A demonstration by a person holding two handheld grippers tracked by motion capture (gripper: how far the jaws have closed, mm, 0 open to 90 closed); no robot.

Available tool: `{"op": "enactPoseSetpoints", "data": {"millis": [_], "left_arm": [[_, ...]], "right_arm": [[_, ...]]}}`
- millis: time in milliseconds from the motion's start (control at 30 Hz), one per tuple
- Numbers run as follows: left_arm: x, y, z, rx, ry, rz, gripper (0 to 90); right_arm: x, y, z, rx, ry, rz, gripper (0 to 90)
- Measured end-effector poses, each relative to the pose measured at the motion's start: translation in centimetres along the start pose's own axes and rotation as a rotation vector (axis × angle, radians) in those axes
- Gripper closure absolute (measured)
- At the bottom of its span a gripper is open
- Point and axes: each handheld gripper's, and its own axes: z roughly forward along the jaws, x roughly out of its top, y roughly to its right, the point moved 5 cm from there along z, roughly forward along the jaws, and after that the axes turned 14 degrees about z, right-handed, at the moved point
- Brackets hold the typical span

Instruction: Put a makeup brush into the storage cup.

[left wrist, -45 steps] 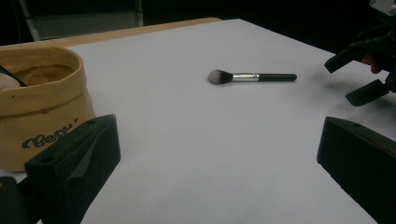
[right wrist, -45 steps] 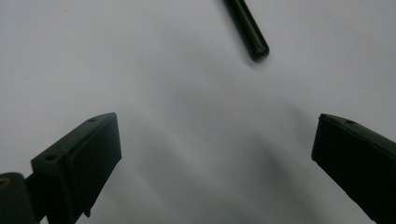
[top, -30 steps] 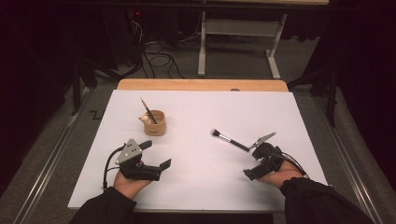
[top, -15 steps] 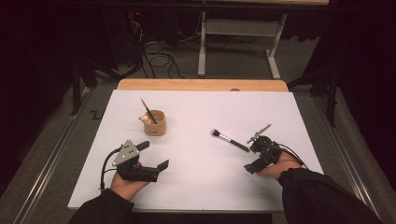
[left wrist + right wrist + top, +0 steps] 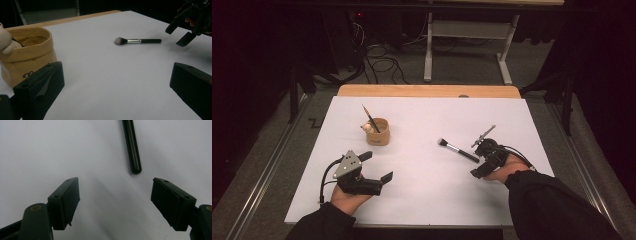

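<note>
White surface (image 5: 422, 200), wood strip along far edge.

Item 1: makeup brush (image 5: 458, 150), black handle w/ silver ferrule, pale bristle head. Lies flat right of centre, bristles pointing far-left, handle end toward near-right. In right gripper view the handle end (image 5: 132, 150) sits just beyond the gap betw. the jaws, not touched.

Item 2: right gripper (image 5: 479, 167), hand-held, near-right, just beside brush handle. Jaws wide open, nothing held. Also seen from left gripper view (image 5: 181, 32), hovering close to the handle end.

Item 3: left gripper (image 5: 379, 167), hand-held, near-left, well apart from brush. Jaws wide open, empty.

Item 4: tan fabric pot (image 5: 378, 131), far-left of centre, upright; holds a pencil (image 5: 370, 118) leaning far-left, plus small white figure (image 5: 6, 40) at rim.
</note>
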Motion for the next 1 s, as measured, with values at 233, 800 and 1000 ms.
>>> {"op": "enactPoseSetpoints", "data": {"millis": [233,800,1000], "left_arm": [[0.0,0.1,0.1,-0.005,-0.004,0.009,0.1],[-0.1,0.1,0.1,-0.01,-0.009,0.01,0.2],[-0.2,0.1,0.1,-0.013,-0.014,0.011,0.1]], "right_arm": [[1.3,0.3,0.1,-0.003,0.002,-0.005,28.9],[3.2,1.5,1.6,0.026,-0.021,-0.064,51.4],[3.4,1.6,2.0,0.027,-0.023,-0.082,57.9]]}}
